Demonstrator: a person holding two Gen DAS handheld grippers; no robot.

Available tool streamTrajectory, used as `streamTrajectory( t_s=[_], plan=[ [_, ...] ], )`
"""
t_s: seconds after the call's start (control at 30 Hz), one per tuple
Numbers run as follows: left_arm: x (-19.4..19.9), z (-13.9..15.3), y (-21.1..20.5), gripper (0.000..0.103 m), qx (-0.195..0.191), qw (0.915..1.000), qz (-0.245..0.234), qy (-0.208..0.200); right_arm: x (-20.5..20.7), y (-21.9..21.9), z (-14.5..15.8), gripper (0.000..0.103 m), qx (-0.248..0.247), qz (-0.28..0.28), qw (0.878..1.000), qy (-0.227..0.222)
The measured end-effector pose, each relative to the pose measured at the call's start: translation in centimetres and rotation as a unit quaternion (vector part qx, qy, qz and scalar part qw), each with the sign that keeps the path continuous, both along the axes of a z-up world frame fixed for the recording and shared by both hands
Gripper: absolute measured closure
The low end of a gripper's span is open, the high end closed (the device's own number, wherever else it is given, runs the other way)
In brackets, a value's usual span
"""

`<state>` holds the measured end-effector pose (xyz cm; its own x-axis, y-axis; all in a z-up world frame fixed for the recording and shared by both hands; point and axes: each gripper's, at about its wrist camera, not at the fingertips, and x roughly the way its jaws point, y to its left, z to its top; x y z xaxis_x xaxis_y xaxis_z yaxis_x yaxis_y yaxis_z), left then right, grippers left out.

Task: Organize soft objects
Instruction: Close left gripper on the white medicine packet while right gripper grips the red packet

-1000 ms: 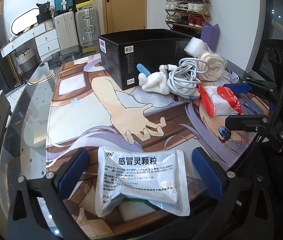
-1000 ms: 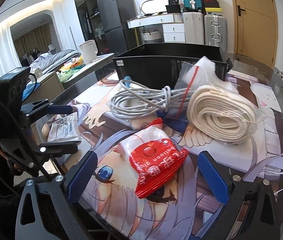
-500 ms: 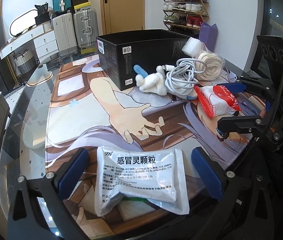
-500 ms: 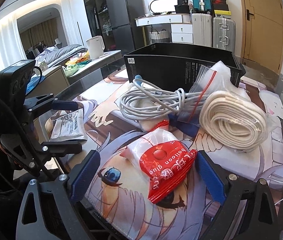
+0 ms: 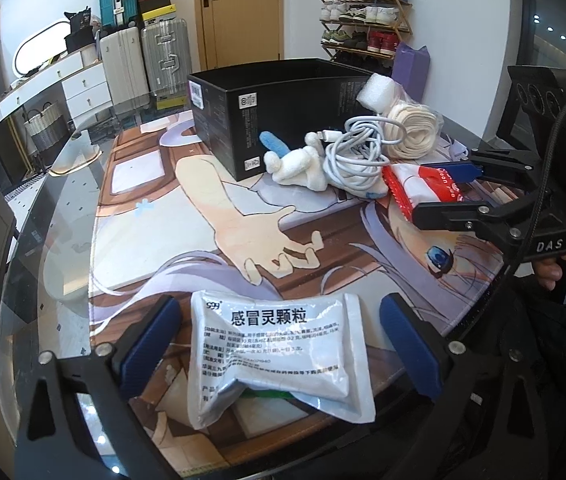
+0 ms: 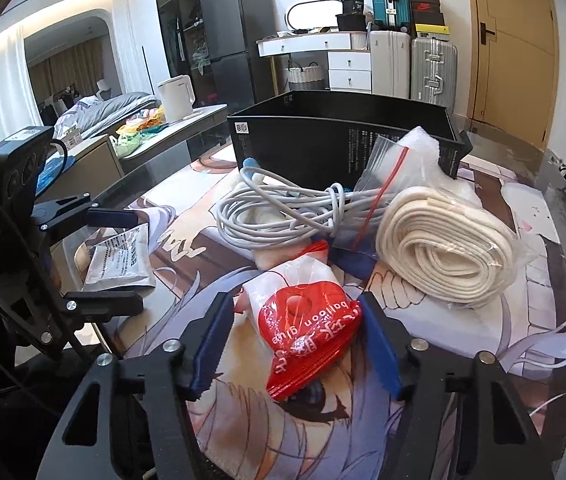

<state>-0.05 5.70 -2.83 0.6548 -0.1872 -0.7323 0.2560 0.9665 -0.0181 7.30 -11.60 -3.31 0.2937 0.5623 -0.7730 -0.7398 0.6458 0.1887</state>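
A white medicine sachet (image 5: pixel 279 356) lies on the printed mat between the wide-open fingers of my left gripper (image 5: pixel 279 344); it also shows in the right wrist view (image 6: pixel 121 258). My right gripper (image 6: pixel 293 344) has its jaws half closed around a red-and-clear balloon-glue packet (image 6: pixel 307 336), pads close to or touching its sides. Behind it lie a grey coiled cable (image 6: pixel 279 216), a bagged cream rope roll (image 6: pixel 443 252), a zip bag of white foam (image 6: pixel 415 156) and a white plush toy (image 5: pixel 299 164). An open black box (image 5: pixel 283 108) stands behind them.
The printed mat (image 5: pixel 203 216) covers a round glass table (image 5: pixel 43 232) whose edge runs close under both grippers. Suitcases (image 5: pixel 143 56), a white dresser, a door and a shoe rack (image 5: pixel 363 28) stand beyond the table.
My right gripper has moved forward onto the red packet and its jaws have narrowed around it. My left gripper has stayed over the sachet, still open.
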Motion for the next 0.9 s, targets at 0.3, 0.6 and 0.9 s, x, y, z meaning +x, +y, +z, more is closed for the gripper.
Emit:
streamTrajectory(
  t_s=[0.3, 0.6, 0.9],
  plan=[
    [-0.7, 0.5, 0.0, 0.026, -0.001, 0.9997, -0.025, -0.005, -1.0, -0.7, 0.3, 0.042, 0.008, 0.007, 1.0, -0.003],
    [-1.0, 1.0, 0.2, 0.037, -0.002, 0.9995, -0.028, -0.017, -1.5, -1.2, 1.3, 0.042, 0.025, 0.009, 0.999, -0.02],
    [-1.0, 1.4, 0.3, 0.038, -0.004, 0.9995, -0.025, -0.021, -1.7, -2.0, 2.0, 0.042, 0.034, 0.008, 0.999, -0.03]
  ],
)
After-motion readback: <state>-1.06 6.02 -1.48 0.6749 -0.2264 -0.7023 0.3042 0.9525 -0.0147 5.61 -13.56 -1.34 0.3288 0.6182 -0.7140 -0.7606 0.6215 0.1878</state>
